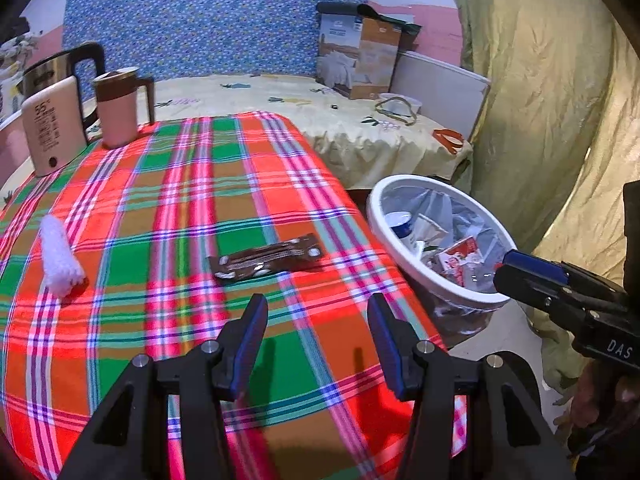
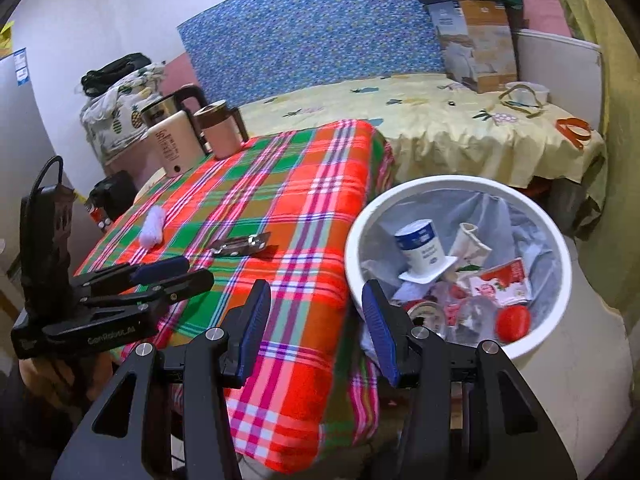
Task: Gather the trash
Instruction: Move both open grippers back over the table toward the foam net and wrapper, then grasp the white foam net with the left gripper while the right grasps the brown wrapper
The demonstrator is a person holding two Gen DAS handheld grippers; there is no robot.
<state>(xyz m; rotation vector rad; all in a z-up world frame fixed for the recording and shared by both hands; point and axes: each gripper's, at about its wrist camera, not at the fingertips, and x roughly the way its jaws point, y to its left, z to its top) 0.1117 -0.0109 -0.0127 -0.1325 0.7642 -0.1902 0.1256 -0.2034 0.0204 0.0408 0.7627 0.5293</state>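
Left gripper (image 1: 318,312), jaws apart and empty, hovers over the plaid worktop (image 1: 168,208) just short of the brown wrapper (image 1: 266,261), which seems the next pickup for the bin (image 2: 560,248), where the right gripper (image 2: 316,300) waits, likewise open and empty.

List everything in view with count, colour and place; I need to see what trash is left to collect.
wrapper: one, brown, middle of the tablecloth
tissue wad: one, white, left part of the tablecloth
tablecloth: one, red-green plaid, over the table
bin: one, white, beside the table, trash inside
yogurt cup: one, white and blue, upside down in the bin
kettle: one, steel and black, table's far corner
mug: one, pink and brown, by the kettle
box: one, cardboard, on the bed
left claw: open, empty, over the table
right claw: open, empty, between table edge and bin
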